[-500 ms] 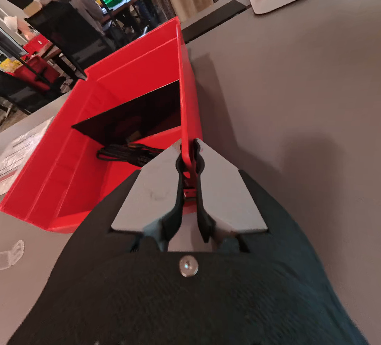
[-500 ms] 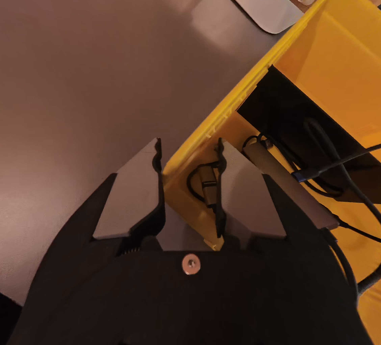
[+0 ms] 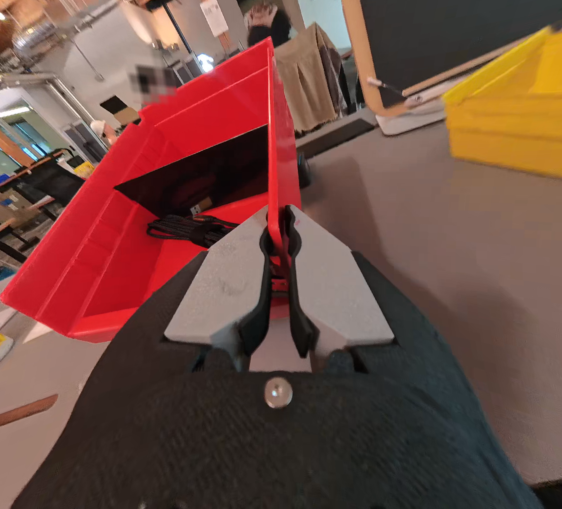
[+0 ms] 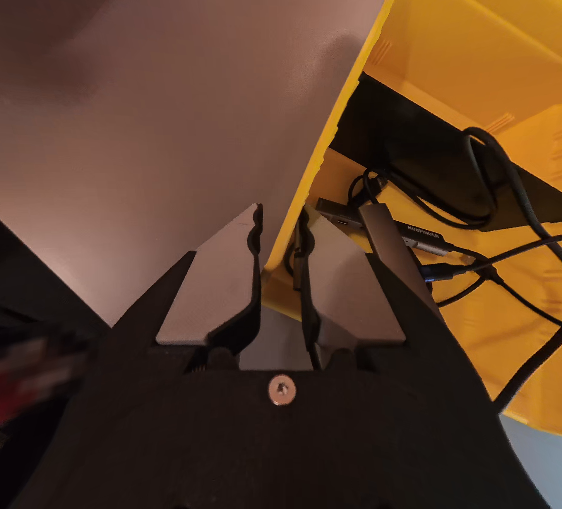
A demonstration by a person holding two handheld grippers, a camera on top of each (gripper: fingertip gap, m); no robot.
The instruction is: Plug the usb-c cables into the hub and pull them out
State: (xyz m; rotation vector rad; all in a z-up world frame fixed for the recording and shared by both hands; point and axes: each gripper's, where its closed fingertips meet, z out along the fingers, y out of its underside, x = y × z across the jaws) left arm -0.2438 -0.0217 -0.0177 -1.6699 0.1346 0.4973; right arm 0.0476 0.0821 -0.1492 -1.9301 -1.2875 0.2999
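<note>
Grey tabletop (image 3: 425,251), blurred workshop behind. Left gripper (image 3: 279,214) clamped on the red bin (image 3: 121,251) side wall; bundled black cable (image 3: 188,231) inside. Right gripper (image 4: 281,211) parted, straddling the yellow bin (image 4: 334,160) wall without pinching it; grey hub (image 4: 386,239) and loose black cables (image 4: 492,190) just beyond, inside.

Left gripper (image 3: 278,214): two grey fingers (image 3: 225,275) pressed in close, black pads pinching thin red wall between them. Fingers point forward and a bit up. Black body fills bottom of left wrist view.

Right gripper (image 4: 281,214): fingers (image 4: 219,275) spread apart, gap between tips. One finger outside yellow wall, other inside it. Pads not squeezing wall.
</note>
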